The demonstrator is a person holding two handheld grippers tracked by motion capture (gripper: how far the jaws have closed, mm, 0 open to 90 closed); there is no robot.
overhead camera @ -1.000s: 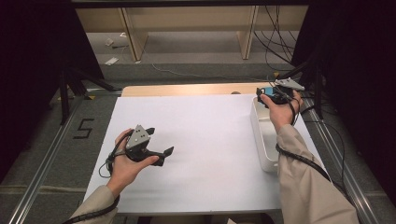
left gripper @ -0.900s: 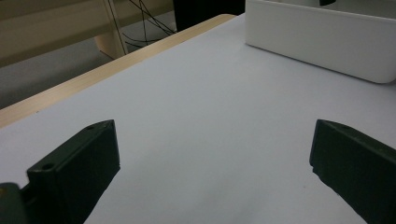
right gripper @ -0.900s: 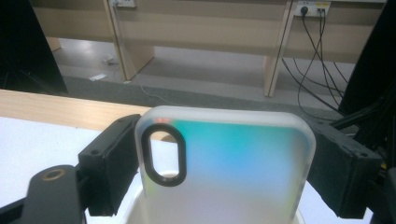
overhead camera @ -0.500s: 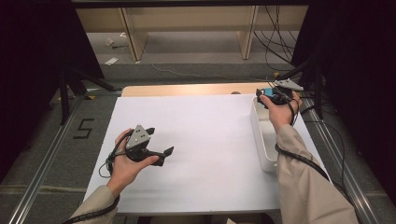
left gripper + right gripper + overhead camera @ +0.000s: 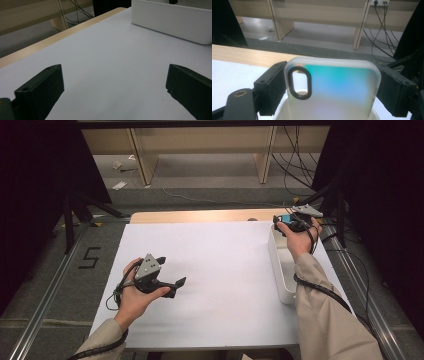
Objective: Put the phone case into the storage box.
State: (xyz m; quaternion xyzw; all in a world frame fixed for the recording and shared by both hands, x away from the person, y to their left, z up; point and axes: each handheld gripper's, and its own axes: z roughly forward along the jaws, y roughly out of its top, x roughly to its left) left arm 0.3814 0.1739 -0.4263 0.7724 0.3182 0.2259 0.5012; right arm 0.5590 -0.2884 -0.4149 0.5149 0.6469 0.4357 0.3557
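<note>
- The right claw (image 5: 332,87) pinches a phone case (image 5: 332,87) by its two side edges, right above the far end of the white bin (image 5: 280,270).
- The case is smooth and bendy. If the squeeze is weak, it can slip down and tip.
- If the squeeze is too hard, the case can bow and pop out from between the jaws.
- The bin's rim sits just under the case. If the claw goes down crooked, the case can hit the rim and land on the table (image 5: 225,270) beside the bin.
- The left claw (image 5: 167,282) is spread wide and holds nothing. It hangs low over the table, well apart from the bin, so it cannot catch a fall.
</note>
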